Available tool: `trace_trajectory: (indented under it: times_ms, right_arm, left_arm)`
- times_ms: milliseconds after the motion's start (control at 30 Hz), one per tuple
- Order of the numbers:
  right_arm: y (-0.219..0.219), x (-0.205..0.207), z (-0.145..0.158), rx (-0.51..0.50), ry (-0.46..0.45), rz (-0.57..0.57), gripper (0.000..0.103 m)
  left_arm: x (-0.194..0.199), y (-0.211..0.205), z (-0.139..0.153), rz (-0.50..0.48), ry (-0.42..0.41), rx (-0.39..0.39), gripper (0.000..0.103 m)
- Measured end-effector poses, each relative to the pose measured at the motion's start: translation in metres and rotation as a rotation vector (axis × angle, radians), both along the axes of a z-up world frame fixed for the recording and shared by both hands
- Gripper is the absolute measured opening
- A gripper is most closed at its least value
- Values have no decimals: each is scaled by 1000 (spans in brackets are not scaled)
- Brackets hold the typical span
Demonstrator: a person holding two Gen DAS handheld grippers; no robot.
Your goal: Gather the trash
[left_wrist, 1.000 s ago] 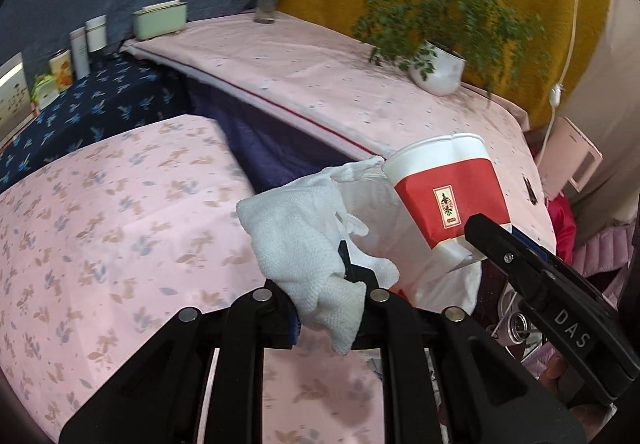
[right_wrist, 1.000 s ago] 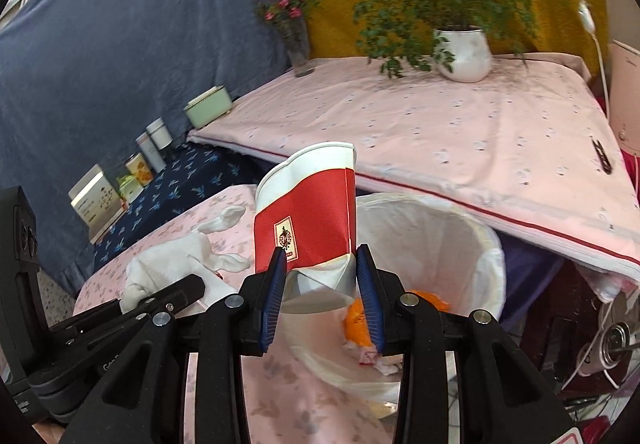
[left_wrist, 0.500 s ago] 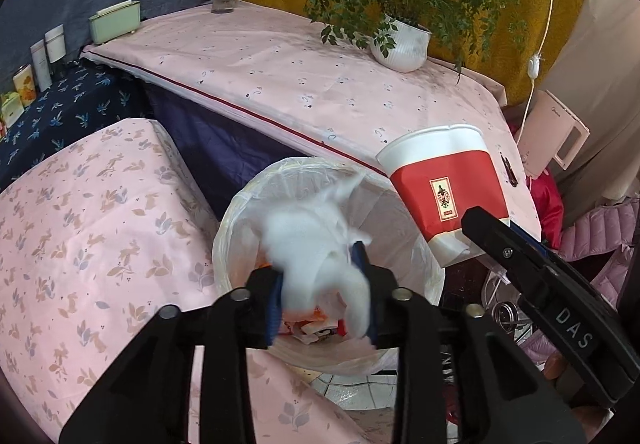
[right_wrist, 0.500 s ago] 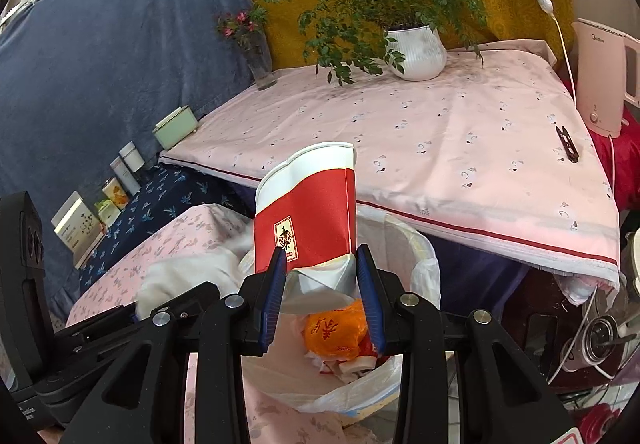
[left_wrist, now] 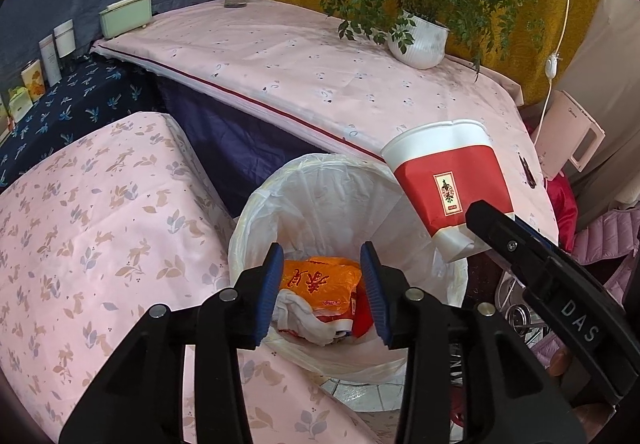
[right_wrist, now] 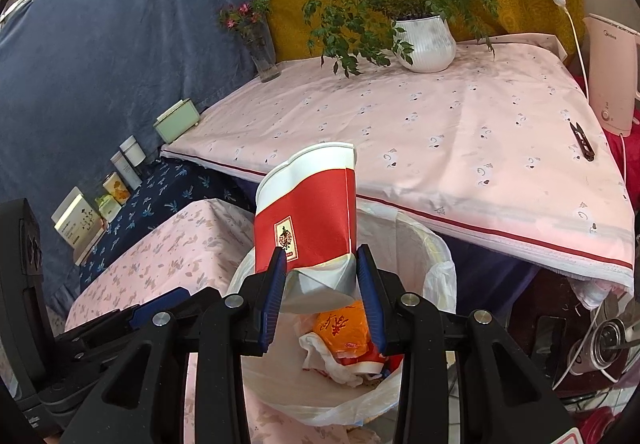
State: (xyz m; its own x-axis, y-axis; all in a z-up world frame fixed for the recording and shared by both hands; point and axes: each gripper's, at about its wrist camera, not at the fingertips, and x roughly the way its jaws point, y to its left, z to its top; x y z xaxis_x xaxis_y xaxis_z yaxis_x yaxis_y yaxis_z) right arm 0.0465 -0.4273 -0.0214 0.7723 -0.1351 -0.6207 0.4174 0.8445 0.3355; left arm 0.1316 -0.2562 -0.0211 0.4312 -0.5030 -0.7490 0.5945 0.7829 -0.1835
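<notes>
A trash bin with a white liner [left_wrist: 320, 188] stands between two pink-covered tables; it also shows in the right wrist view [right_wrist: 416, 244]. Inside lie an orange wrapper [left_wrist: 320, 284], white tissue [left_wrist: 308, 318] and red scraps. My left gripper [left_wrist: 322, 292] is open and empty, right over the bin. My right gripper [right_wrist: 322, 296] is shut on the crushed base of a red and white paper cup [right_wrist: 308, 220], held above the bin's near rim. The cup also shows in the left wrist view [left_wrist: 448, 180].
A low pink floral table [left_wrist: 80, 244] lies left of the bin. A larger pink table [right_wrist: 440, 132] behind holds a potted plant [right_wrist: 424, 44], a flower vase [right_wrist: 264, 56], a green box [right_wrist: 178, 122], small scissors [right_wrist: 582, 142] and a kettle [right_wrist: 612, 76]. Cables lie at the right.
My left gripper opened over the bin and the white tissue dropped in. Both grippers moved forward and over the bin. The cup stays gripped.
</notes>
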Motion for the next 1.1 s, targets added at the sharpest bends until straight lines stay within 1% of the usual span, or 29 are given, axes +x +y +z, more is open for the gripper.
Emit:
trace_trajectory:
  times_ms: [33, 100, 133, 200, 333, 467, 533, 733, 800, 867, 900, 1100]
  right_arm:
    - [0, 1, -1, 3, 2, 0, 36]
    - [1, 4, -2, 10, 4, -1, 36]
    - [2, 5, -2, 10, 5, 0, 36]
    - [5, 7, -2, 9, 7, 8, 38]
    - [12, 8, 0, -11, 12, 21, 44]
    - [22, 6, 4, -51, 26, 39, 49]
    - [25, 5, 6, -67, 30, 44, 53]
    - [37, -3, 11, -90, 36, 71, 57]
    - [42, -6, 13, -101, 39, 79, 61]
    - [48, -9, 14, -107, 41, 91, 63]
    - [49, -10, 15, -109, 43, 96, 66]
    - [61, -21, 16, -140, 53, 110, 74]
  left_arm:
    - [0, 1, 0, 5, -1, 2, 39]
    - [1, 3, -1, 15, 0, 5, 46]
    - [1, 5, -1, 22, 0, 4, 47]
    - [2, 8, -1, 31, -3, 5, 47]
    - [4, 16, -2, 54, -5, 11, 49]
    - [5, 26, -3, 83, -12, 16, 53]
    - [4, 31, -3, 91, -11, 15, 54]
    - [-3, 45, -1, 110, -26, 20, 54]
    - [-6, 49, 0, 120, -29, 22, 61]
    - [-10, 56, 2, 136, -40, 25, 66]
    - [-11, 59, 3, 142, -46, 27, 69]
    - [-18, 75, 2, 166, -51, 39, 69]
